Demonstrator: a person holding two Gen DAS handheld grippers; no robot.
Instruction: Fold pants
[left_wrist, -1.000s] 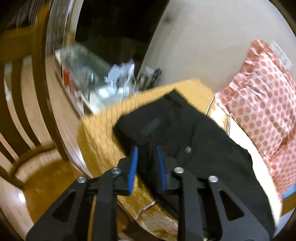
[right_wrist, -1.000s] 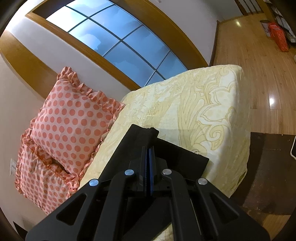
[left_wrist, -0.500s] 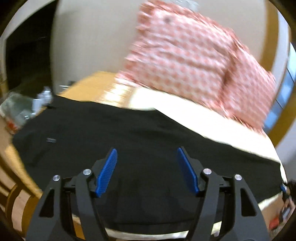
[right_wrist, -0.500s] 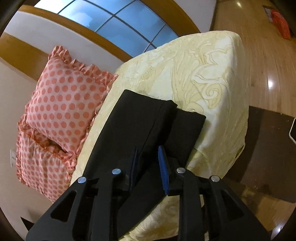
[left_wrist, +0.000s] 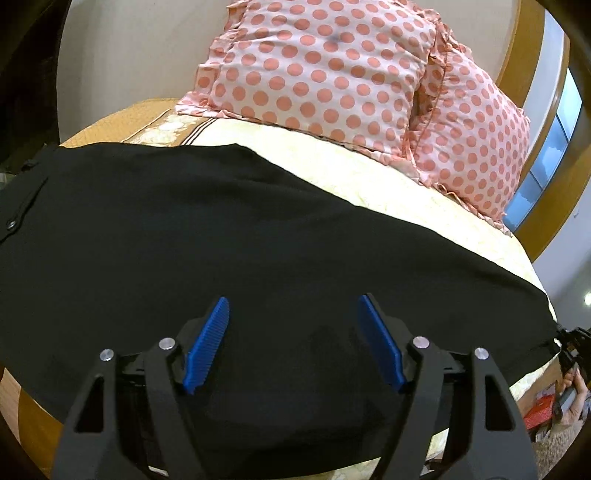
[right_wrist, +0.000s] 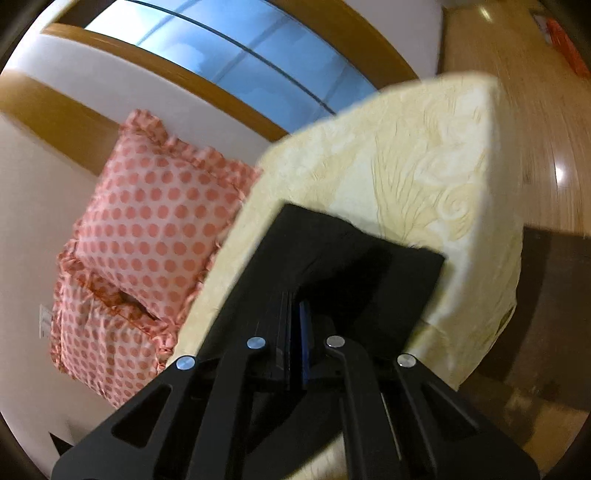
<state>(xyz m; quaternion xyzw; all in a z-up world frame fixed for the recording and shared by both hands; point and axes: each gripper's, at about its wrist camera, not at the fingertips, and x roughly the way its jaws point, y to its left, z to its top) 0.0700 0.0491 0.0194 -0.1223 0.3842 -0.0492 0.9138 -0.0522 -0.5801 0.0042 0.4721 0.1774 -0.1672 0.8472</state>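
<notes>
Bed (left_wrist: 388, 177) holds black pants (left_wrist: 258, 240); right tool (right_wrist: 295, 317) clamps them.

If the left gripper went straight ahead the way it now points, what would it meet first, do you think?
Most likely the black pants. The left gripper is open and the fabric fills the view between and beyond its fingertips, spread over the yellow bedspread. How near the cloth is cannot be judged.
</notes>
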